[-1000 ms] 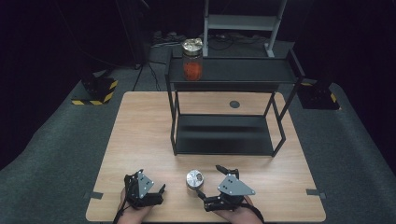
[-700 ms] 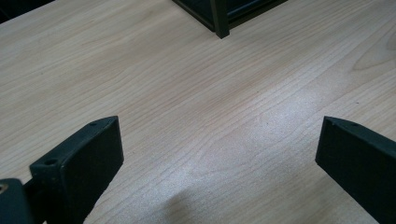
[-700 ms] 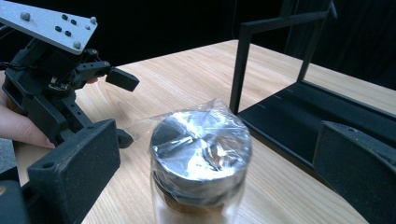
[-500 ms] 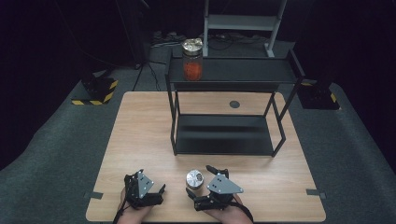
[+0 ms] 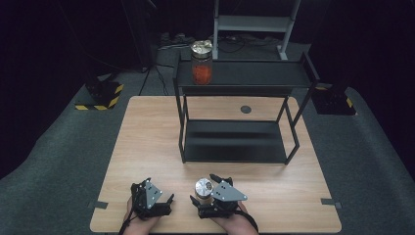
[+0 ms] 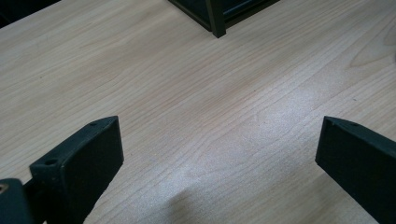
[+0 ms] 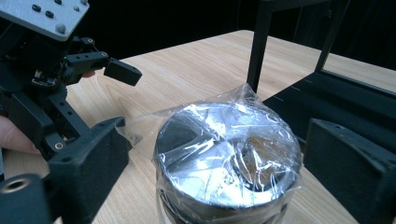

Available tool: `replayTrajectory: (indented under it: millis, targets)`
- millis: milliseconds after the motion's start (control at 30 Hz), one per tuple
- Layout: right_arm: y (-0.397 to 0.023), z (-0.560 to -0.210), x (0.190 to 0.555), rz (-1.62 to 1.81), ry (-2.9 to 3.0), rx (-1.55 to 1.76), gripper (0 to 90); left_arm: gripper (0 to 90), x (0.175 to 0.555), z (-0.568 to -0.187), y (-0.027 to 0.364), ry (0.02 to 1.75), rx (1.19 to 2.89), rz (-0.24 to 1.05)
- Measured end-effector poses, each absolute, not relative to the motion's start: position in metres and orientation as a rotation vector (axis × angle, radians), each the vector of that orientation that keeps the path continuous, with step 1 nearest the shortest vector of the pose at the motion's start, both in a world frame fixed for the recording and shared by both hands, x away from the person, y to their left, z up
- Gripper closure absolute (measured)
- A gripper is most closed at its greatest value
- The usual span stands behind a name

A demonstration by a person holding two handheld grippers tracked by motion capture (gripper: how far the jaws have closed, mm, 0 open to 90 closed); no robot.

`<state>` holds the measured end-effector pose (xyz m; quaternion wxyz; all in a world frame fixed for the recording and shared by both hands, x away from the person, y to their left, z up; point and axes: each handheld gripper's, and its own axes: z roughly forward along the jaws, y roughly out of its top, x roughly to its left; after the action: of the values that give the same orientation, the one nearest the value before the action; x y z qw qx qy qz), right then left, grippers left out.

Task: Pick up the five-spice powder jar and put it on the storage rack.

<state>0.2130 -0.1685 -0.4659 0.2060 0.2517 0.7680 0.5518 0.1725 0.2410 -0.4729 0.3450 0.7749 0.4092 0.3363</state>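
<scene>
Near edge of the bench (image 5: 147, 147): a foil-topped jar (image 5: 203, 188) (wrapped in clear film) stands upright between the right gripper (image 7: 219, 161) fingers, which have just been closing, a gap left on each side. Left gripper (image 6: 219, 154) fingers wide over bare wood, well apart from the jar.

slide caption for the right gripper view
Right gripper jaws, just closing, straddle a wrapped jar on the table, not yet gripping.
</scene>
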Motion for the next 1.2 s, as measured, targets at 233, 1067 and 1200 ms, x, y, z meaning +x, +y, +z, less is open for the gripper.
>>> replayTrajectory:
  millis: [233,1067,1200]
  targets:
    - [-0.176,-0.473,0.213,1.572,2.122,0.719,17.1,1.1,0.173,-0.473,0.241,1.065,2.009,0.872]
    - [-0.191,-0.495,0.207,1.66,2.045,0.662,34.3,1.1,0.172,-0.473,0.241,1.068,2.005,0.873]
    - [-0.193,-0.494,0.207,1.66,2.032,0.684,34.3,1.1,0.172,-0.473,0.241,1.068,2.006,0.874]
